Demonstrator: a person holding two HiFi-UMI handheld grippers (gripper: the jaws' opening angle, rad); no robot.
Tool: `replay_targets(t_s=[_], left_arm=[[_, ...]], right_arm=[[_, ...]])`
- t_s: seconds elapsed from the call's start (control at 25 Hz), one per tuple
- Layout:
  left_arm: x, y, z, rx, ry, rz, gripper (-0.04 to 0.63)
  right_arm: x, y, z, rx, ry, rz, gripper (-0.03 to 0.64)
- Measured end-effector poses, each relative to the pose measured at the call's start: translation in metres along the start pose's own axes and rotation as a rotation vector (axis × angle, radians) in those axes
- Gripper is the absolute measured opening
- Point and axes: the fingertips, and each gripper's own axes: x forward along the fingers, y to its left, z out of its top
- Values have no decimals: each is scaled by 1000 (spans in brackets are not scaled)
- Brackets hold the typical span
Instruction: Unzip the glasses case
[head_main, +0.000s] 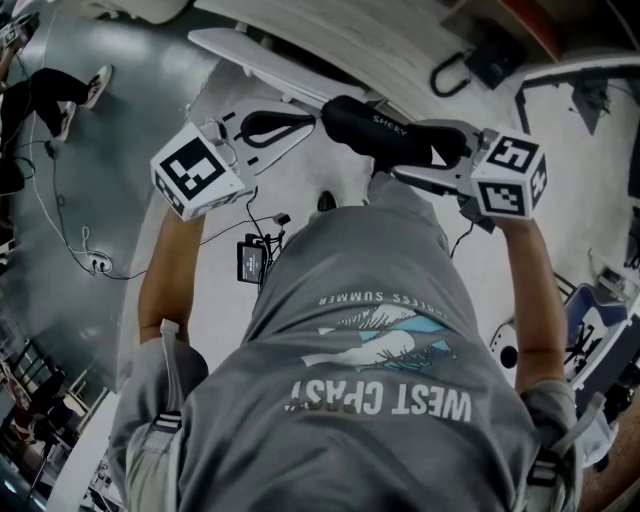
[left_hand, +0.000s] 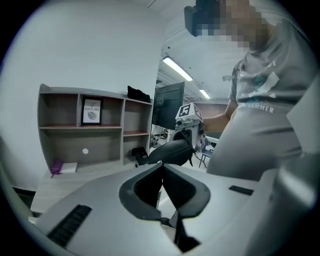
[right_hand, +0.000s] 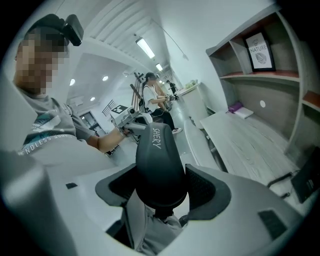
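Observation:
A black oval glasses case (head_main: 385, 135) printed "SHERY" is held in front of the person's chest. My right gripper (head_main: 428, 152) is shut on it, one pad on each long side; in the right gripper view the case (right_hand: 159, 165) fills the gap between the jaws of my right gripper (right_hand: 161, 187). My left gripper (head_main: 312, 122) is shut, with its tips right at the case's free left end. In the left gripper view my left gripper (left_hand: 161, 166) has its pads pressed together just below the case (left_hand: 172, 151). No zipper pull can be made out between them.
A pale wooden desk (head_main: 350, 40) lies ahead, with an open shelf unit (left_hand: 90, 135) behind it. Cables and a socket strip (head_main: 90, 262) lie on the grey floor at the left, next to a small black box (head_main: 250, 260). Another person (right_hand: 152, 97) stands far off.

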Motion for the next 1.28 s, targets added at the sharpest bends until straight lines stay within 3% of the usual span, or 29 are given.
replay_targets(t_s=[0.28,0.52,0.96,1.28], left_arm=[[3,-4,-2,-19,16,-4,0],[29,-38,4,-3,19,-98,-1],[42,-36,8,-41,10,-54,0],[43,-31,5,-71,1,-42,-1]], right_arm=[[0,-3,-1,42,10,-14,307],[7,-7,2,99,6,-27,306],[11,-13,0,245,-27,-8,307],[17,-18,2,258,-26,4,309]])
